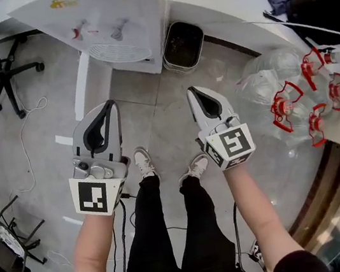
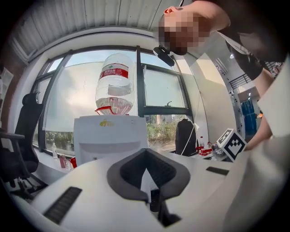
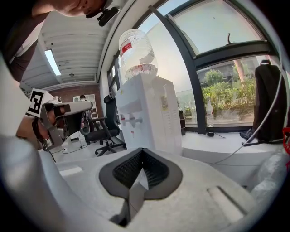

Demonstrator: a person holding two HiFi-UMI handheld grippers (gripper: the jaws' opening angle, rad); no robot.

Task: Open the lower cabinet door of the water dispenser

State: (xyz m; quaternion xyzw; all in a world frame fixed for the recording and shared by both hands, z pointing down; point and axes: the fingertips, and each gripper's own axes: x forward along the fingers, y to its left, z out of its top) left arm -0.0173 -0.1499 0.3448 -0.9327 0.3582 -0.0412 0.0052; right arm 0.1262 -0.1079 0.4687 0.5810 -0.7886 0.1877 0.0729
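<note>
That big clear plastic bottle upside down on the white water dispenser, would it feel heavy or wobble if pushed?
Probably light: the big clear plastic bottle looks nearly empty. It stands only on its neck atop the white water dispenser, so a sideways push might rock it. Its walls look dented, so likely thin and squashy.

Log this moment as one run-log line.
stage: pre-contact | left tongs: shut, empty | right tongs: shut, empty | water dispenser: ahead, untouched

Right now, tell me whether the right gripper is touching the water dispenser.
Apart. The head view shows floor between the right gripper and the water dispenser.
</note>
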